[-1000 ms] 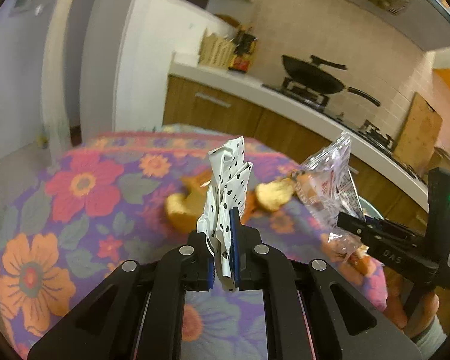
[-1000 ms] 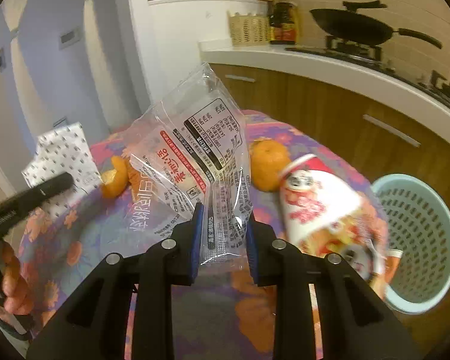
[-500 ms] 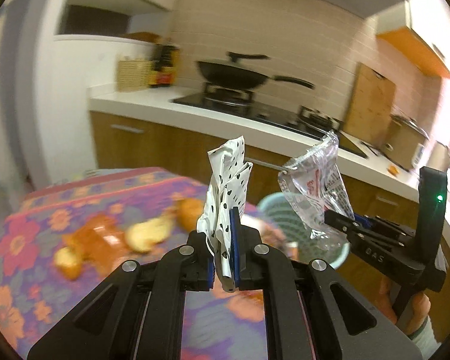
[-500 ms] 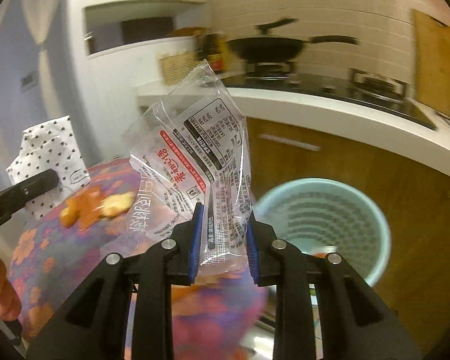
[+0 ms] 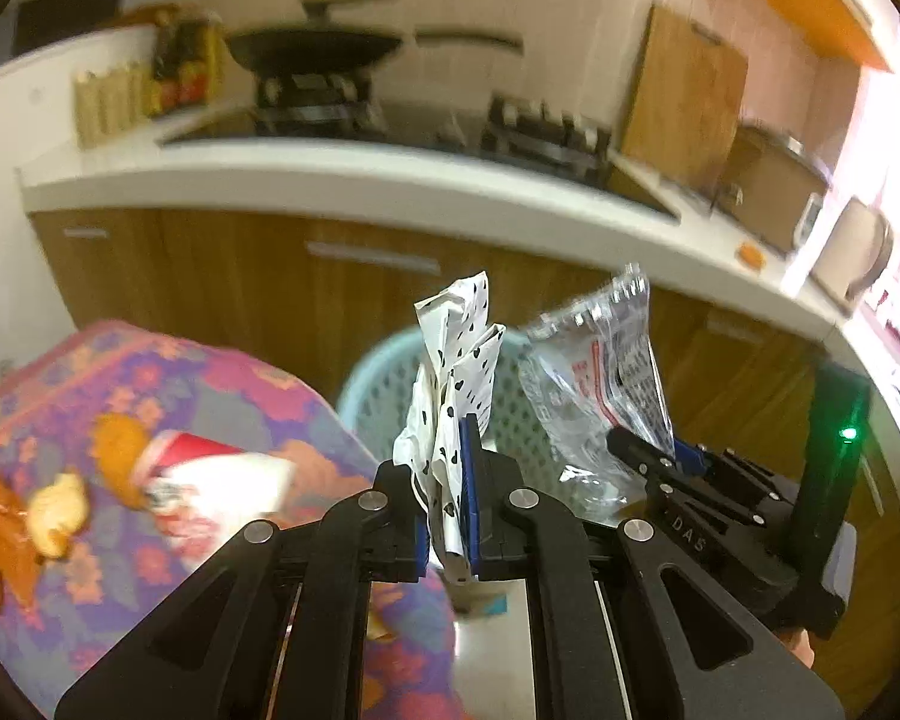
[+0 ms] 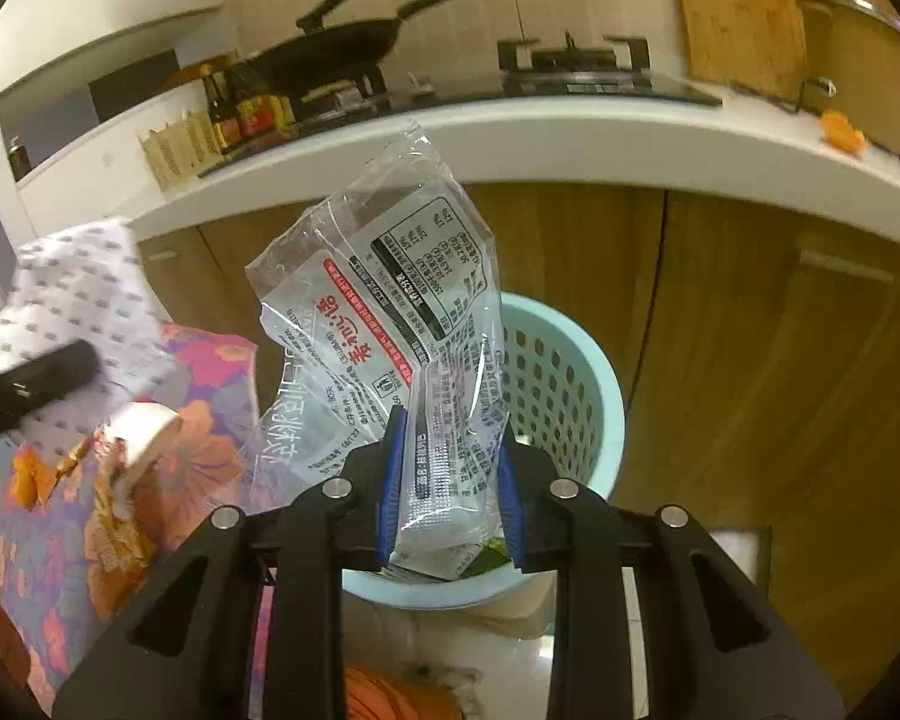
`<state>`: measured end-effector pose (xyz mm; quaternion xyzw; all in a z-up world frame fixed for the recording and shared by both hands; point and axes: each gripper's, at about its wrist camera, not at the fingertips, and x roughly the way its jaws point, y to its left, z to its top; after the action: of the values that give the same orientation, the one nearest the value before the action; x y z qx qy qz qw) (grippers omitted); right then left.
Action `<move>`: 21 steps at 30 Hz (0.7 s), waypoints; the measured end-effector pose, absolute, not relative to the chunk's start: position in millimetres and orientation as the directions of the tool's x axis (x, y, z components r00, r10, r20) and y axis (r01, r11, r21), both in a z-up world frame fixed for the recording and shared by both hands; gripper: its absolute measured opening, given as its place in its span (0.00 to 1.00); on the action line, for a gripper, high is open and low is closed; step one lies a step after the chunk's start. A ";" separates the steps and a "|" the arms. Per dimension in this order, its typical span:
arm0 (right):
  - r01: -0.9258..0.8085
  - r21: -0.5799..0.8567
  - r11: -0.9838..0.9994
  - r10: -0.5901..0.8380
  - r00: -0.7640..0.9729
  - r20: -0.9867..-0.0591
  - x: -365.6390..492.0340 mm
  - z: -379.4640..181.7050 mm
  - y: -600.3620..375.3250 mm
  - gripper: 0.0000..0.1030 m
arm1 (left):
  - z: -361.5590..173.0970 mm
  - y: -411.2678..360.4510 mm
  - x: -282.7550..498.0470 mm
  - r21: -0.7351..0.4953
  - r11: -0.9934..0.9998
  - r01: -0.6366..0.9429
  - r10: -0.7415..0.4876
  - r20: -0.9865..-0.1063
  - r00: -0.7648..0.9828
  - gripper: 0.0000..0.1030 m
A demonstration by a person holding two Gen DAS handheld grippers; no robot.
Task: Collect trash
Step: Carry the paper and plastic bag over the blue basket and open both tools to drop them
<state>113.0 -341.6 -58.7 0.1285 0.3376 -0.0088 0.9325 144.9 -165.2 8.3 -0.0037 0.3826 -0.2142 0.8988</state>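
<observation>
— Left?
— My left gripper (image 5: pixel 447 516) pinches the spotted wrapper (image 5: pixel 450 384), sticking up at 12.
— Right?
— My right gripper (image 6: pixel 447 483) clamps the clear plastic bag (image 6: pixel 390 324) — mint basket (image 6: pixel 561 384) behind, 1 o'clock.

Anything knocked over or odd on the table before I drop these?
Yes. A red-and-white cup lies on its side on the floral table, with orange peel scattered beside it. Both tools hold their trash, a dotted paper and a clear wrapper, above the bin.
</observation>
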 end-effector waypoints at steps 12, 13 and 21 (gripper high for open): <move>0.148 0.303 0.941 0.117 0.699 -0.705 145.5 -105.0 -360.9 0.41 | -28.2 -208.1 188.8 -0.168 0.909 0.382 -0.362 -0.775 0.518 0.08; 0.148 0.326 0.934 0.138 0.692 -0.709 148.9 -108.4 -364.1 0.47 | -31.7 -210.7 193.6 -0.168 0.910 0.380 -0.358 -0.781 0.512 0.08; 0.161 0.354 0.921 0.163 0.665 -0.729 155.3 -117.8 -377.4 0.51 | -39.8 -223.5 200.0 -0.123 0.920 0.372 -0.317 -0.791 0.523 0.29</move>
<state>155.3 -377.4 -117.8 0.1983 0.4095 0.0006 0.8905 200.0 -223.5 -39.8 0.0307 0.4465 -0.1975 0.8722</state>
